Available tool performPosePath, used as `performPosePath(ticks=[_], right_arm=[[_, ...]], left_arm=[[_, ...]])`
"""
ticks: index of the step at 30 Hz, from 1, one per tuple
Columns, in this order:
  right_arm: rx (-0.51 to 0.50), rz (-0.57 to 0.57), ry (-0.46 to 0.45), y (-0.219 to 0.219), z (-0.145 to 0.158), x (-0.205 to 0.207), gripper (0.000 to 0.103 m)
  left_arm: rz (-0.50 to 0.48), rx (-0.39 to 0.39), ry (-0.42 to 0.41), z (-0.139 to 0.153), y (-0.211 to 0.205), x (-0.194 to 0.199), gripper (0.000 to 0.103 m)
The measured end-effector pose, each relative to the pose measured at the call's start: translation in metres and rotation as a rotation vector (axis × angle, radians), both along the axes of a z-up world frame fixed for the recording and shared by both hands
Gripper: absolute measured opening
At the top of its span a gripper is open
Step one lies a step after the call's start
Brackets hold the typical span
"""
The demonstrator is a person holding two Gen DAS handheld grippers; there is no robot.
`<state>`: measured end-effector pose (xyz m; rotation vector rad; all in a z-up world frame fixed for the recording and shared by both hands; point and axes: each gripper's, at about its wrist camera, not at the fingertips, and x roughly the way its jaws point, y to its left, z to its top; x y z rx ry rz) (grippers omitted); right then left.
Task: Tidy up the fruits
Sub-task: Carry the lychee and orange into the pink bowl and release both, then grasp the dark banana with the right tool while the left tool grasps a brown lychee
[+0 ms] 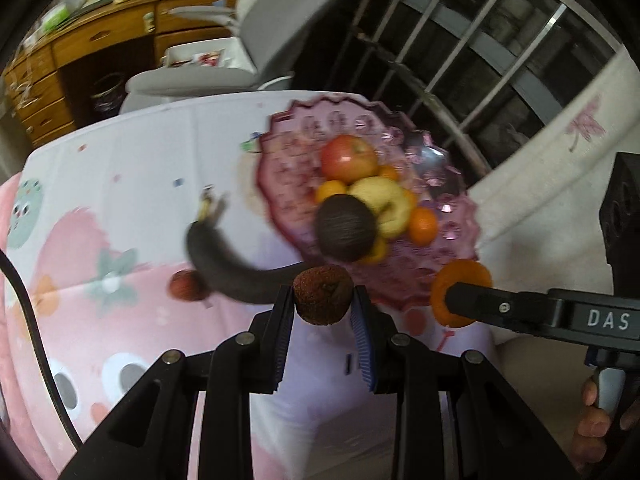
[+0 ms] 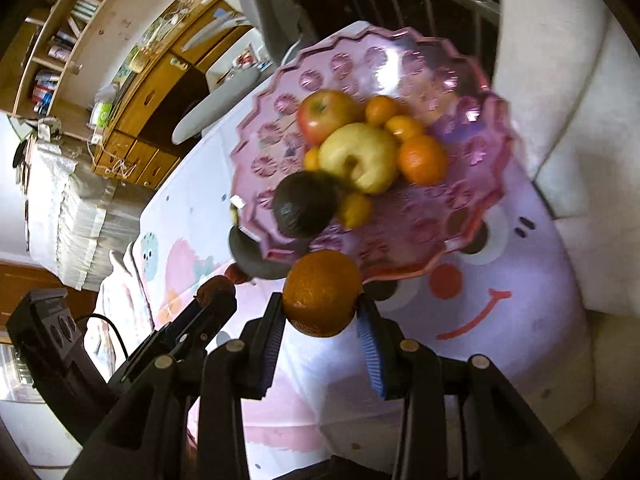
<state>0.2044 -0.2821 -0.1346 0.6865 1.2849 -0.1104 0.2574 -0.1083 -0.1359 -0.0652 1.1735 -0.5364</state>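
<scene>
My left gripper [image 1: 323,300] is shut on a small brown rough-skinned fruit [image 1: 322,294], held above the table near the front rim of the pink glass bowl [image 1: 280,184]. My right gripper [image 2: 320,308] is shut on an orange [image 2: 322,292], also near the bowl's front rim [image 2: 400,268]. The bowl holds a red apple [image 1: 349,158], a yellow apple [image 1: 382,204], a dark avocado [image 1: 345,227] and several small oranges [image 1: 422,225]. A blackened banana [image 1: 224,256] and a small red fruit [image 1: 186,285] lie on the table left of the bowl.
The table has a pink and white cartoon cloth [image 1: 120,208]. A grey chair [image 1: 256,32] and a wooden desk [image 1: 80,48] stand behind it. A white sofa [image 2: 560,120] is to the right, and window bars [image 1: 460,40] behind.
</scene>
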Motion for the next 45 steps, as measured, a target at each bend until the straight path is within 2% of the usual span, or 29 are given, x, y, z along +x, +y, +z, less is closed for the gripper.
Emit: performPosePath(ticks=[6,16,19,21,24,34,45], right_arm=[[-0.009,-0.037,0.005,-0.027,-0.005,-0.002,0.037],[-0.028,-0.073,0.015,-0.055,-0.012,0.001,0.039],[-0.028,-0.085,0.018,-0.059,-0.015,0.002,0.04],[-0.023,-0.091,0.017,-0.062,-0.015,0.002,0.043],[-0.034,-0.095,0.006,-0.064,-0.013,0.003,0.048],[-0.051,-0.046,-0.03,-0.047,-0.006,0.004,0.049],[-0.196,0.193,-0.175,0.019,0.013,0.009,0.049]], left_arm=[[-0.046,-0.003,0.01,-0.007,-0.032,0.002,0.028],[-0.054,-0.021,0.037,-0.022,-0.061,0.009,0.028],[-0.048,-0.026,0.039,-0.023,-0.063,0.011,0.038],[-0.045,-0.028,0.041,-0.023,-0.062,0.011,0.046],[-0.026,-0.034,0.043,-0.022,-0.058,0.012,0.048],[0.042,-0.02,0.059,-0.02,-0.027,0.011,0.053],[0.144,0.049,0.085,-0.034,0.038,0.008,0.053]])
